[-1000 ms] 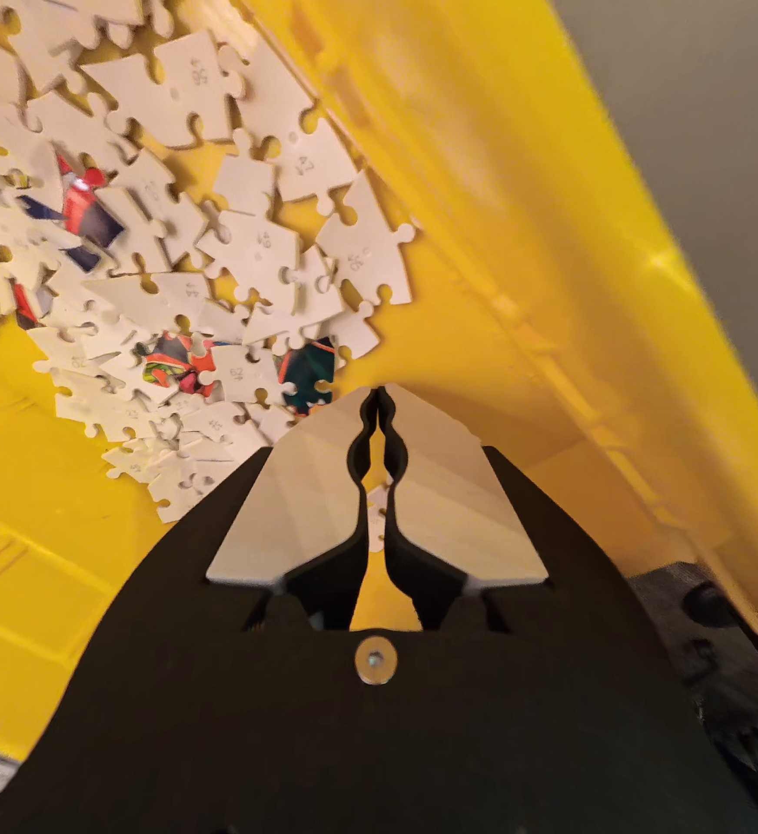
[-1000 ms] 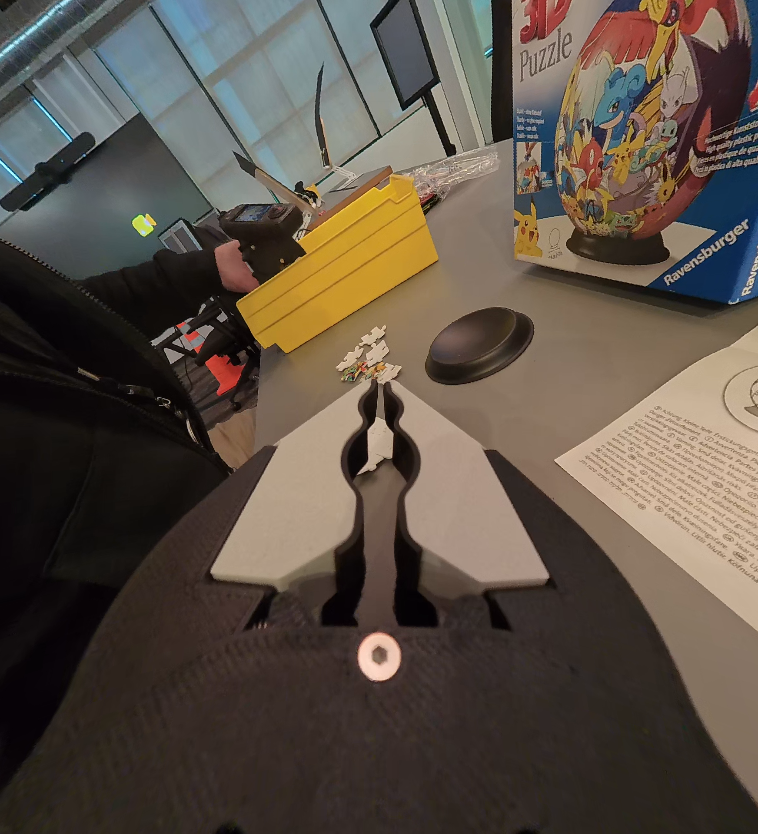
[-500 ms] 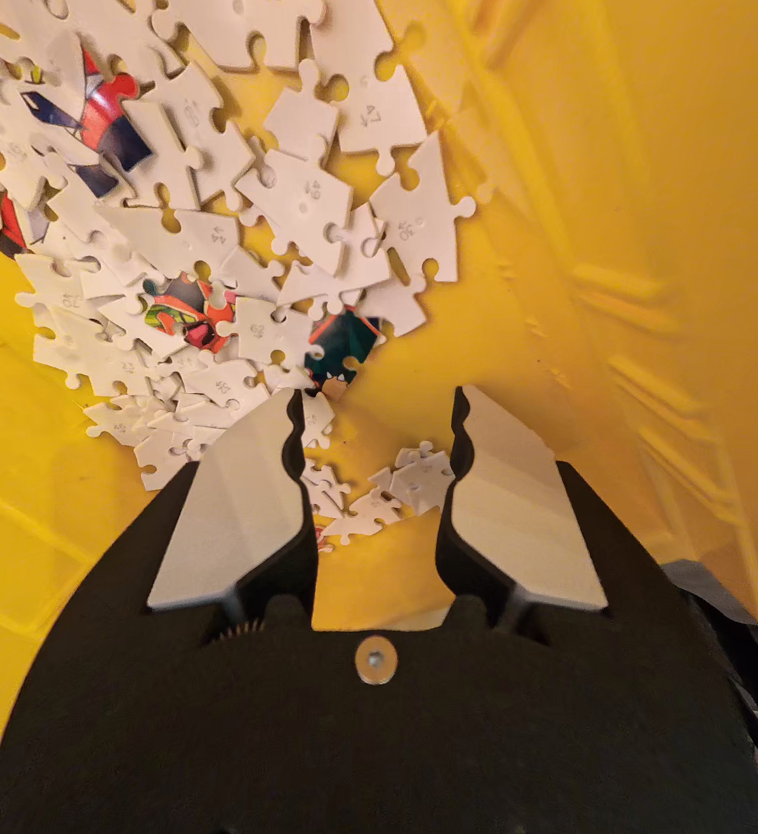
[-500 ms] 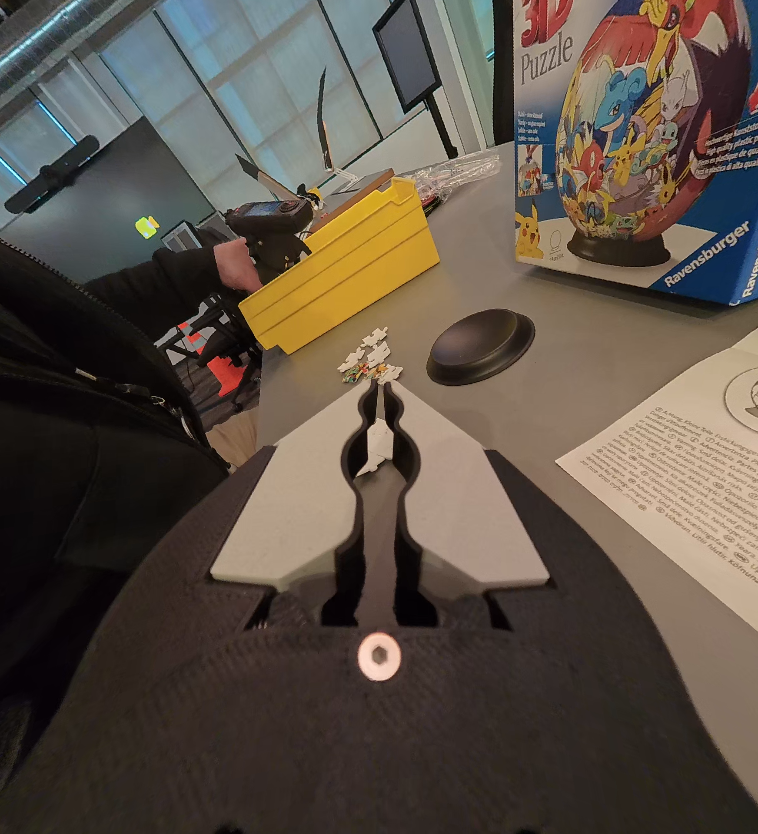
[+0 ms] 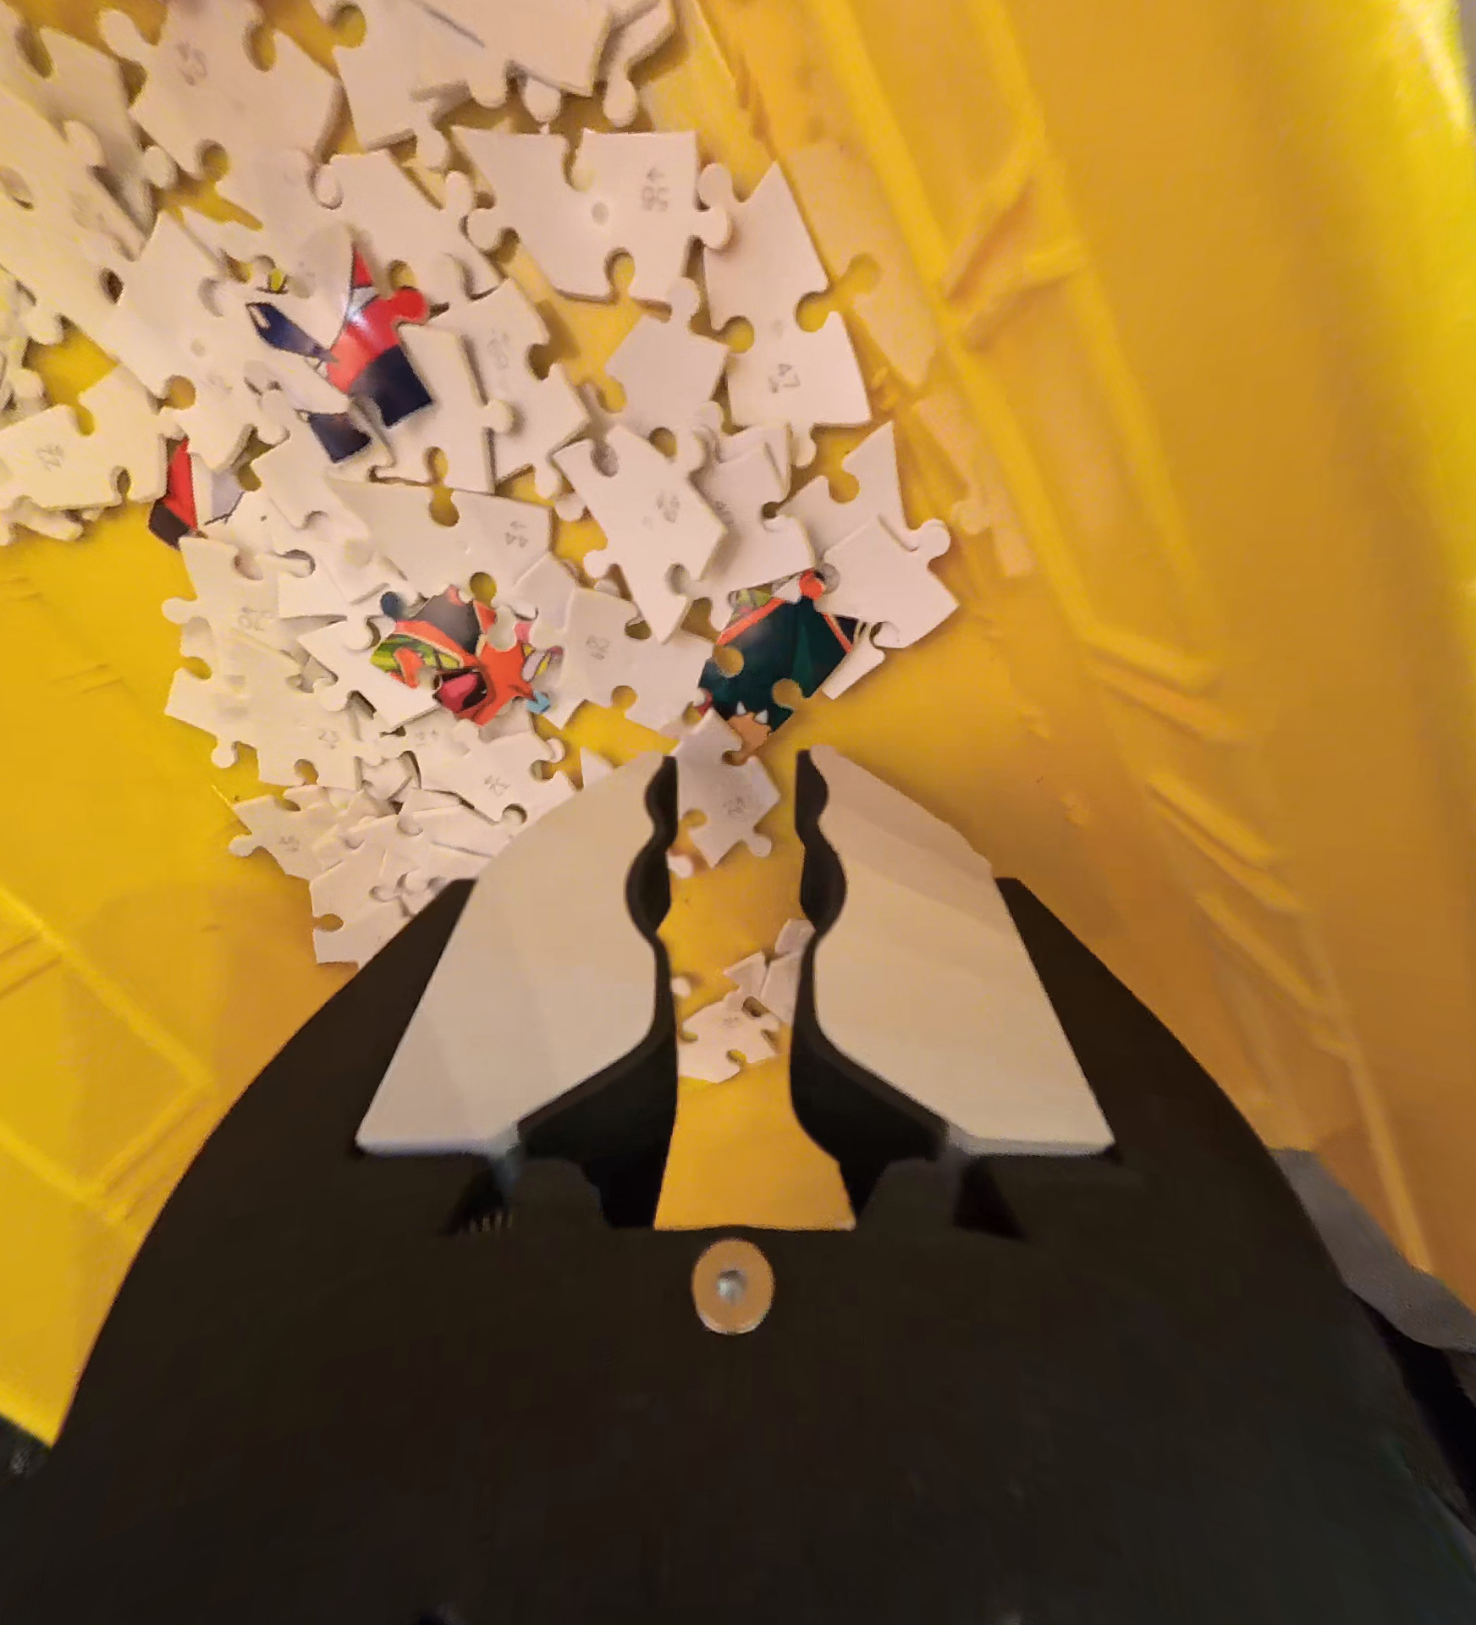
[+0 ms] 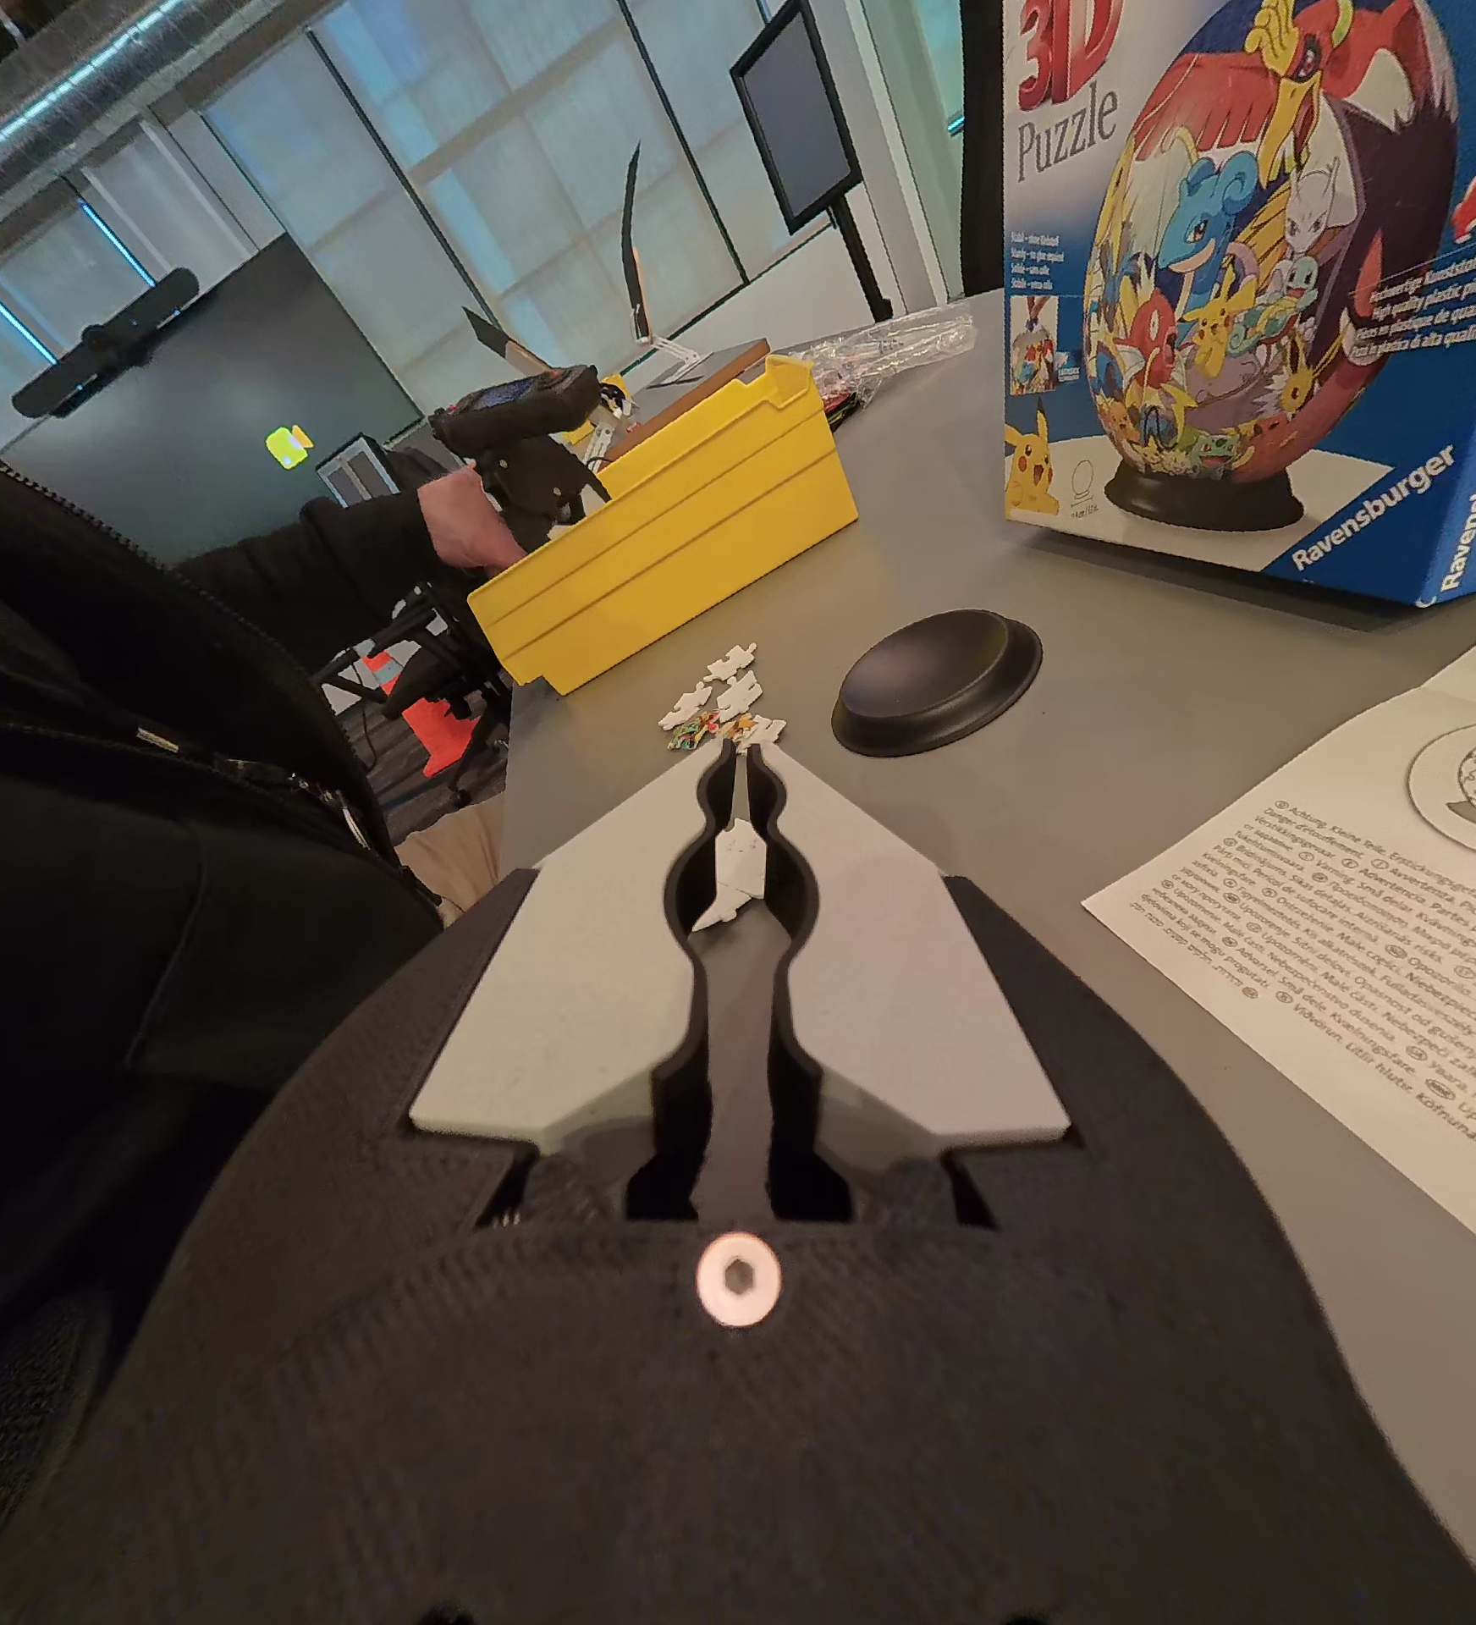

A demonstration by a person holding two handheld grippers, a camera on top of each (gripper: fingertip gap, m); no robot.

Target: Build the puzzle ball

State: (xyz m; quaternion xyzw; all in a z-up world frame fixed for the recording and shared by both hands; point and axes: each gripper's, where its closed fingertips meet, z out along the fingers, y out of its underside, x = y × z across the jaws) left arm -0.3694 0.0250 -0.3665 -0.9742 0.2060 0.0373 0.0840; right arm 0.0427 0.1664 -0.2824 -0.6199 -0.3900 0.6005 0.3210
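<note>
Jaws of our left gripper (image 5: pixel 734 769) have narrowed around a white puzzle piece (image 5: pixel 730 805) in the yellow bin (image 5: pixel 1156 440), not yet pinching, while our right gripper (image 6: pixel 748 774) stays clamped on its own piece (image 6: pixel 739 866).

A grey table (image 6: pixel 1156 747) fills the middle and right of the right wrist view. At its far edge, upper centre, lies a crumpled clear plastic bag (image 6: pixel 893 338). Beyond it a dark monitor on a stand (image 6: pixel 796 154) rises before tall windows (image 6: pixel 471 176). At upper left a black camera bar (image 6: pixel 106 356) sits atop a dark screen (image 6: pixel 216 413), under a silver ceiling duct (image 6: pixel 101 97). Below the table edge, left of centre, an orange cone (image 6: pixel 444 725) stands on the floor.
</note>
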